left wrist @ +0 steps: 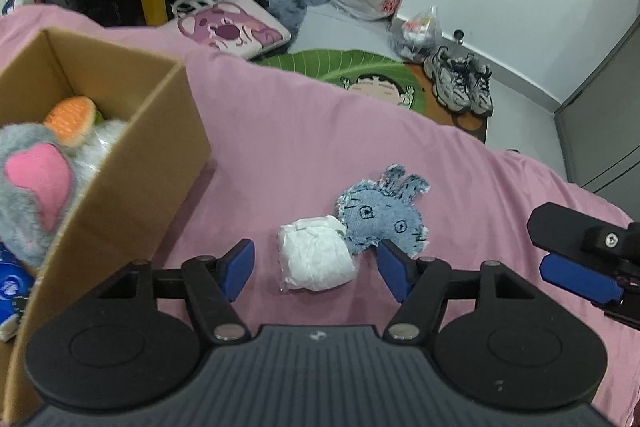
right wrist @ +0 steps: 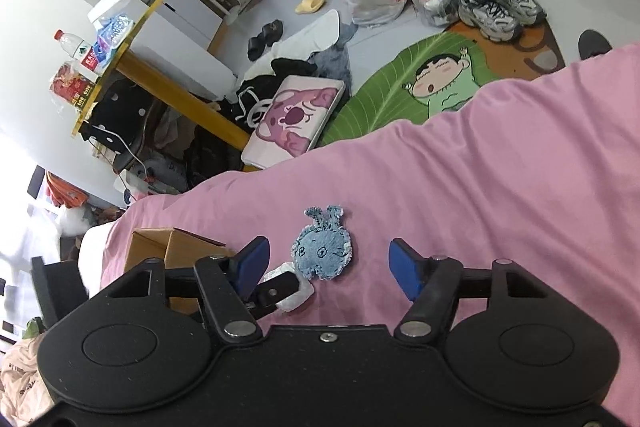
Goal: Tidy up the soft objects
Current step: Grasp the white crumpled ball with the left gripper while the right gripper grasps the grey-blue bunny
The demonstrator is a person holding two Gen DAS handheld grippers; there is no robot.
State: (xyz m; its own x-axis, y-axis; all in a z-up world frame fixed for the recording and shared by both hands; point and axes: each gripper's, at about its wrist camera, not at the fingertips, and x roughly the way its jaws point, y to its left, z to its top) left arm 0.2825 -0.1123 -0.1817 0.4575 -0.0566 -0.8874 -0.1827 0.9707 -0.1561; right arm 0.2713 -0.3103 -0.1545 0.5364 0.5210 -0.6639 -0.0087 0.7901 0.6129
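Jaws apart; cardboard box holds plush toys

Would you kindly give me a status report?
Both tools open, empty. White bundle between left tool fingers, touching denim bunny. Box left. Nothing blocking.

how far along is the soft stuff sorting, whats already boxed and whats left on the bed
Already boxed: a grey plush with a pink ear and an orange burger-like toy sit in the cardboard box. In hand: nothing; the left gripper is open around the white wrapped bundle, and the right gripper is open too. Left on the pink bedsheet: that bundle and the blue denim bunny touching it.
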